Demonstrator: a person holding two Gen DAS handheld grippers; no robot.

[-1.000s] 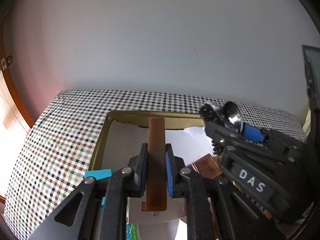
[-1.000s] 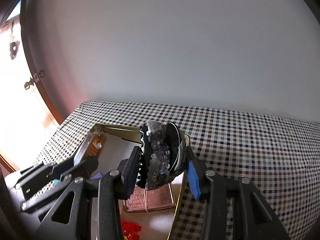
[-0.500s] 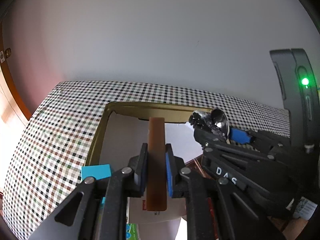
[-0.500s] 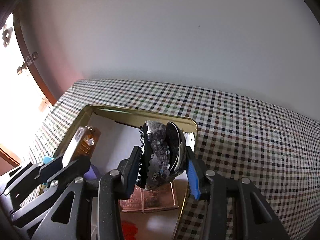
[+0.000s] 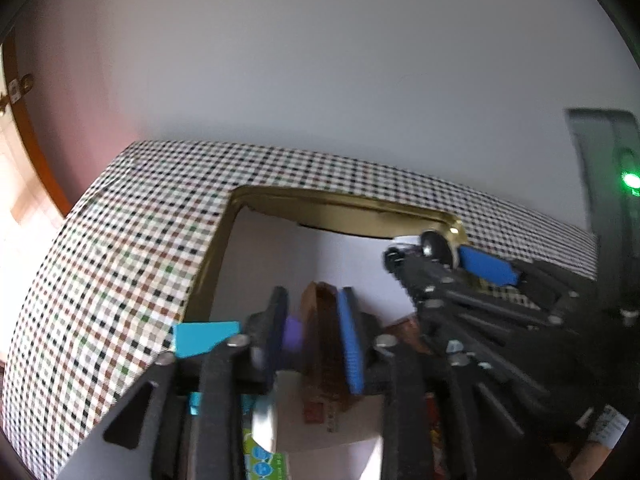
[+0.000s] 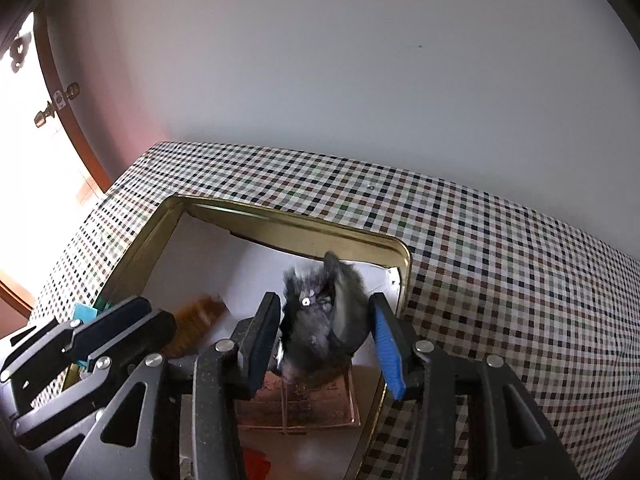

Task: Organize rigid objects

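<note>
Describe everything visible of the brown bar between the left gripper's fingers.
The brown bar is a long, flat, amber-brown slab, wood or resin by its look, blurred in both views. It stands on edge, leaning, between the left gripper pads, whose jaws have just been opening; a gap shows beside it. It sits over the white-lined gold tin.

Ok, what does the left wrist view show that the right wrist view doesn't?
Left wrist only: a green light at the right edge, a purple piece beside the brown bar. Right wrist only: the dark sequined piece face-on, in front of a copper plate. Both: gold tin, checked cloth, teal block.
</note>
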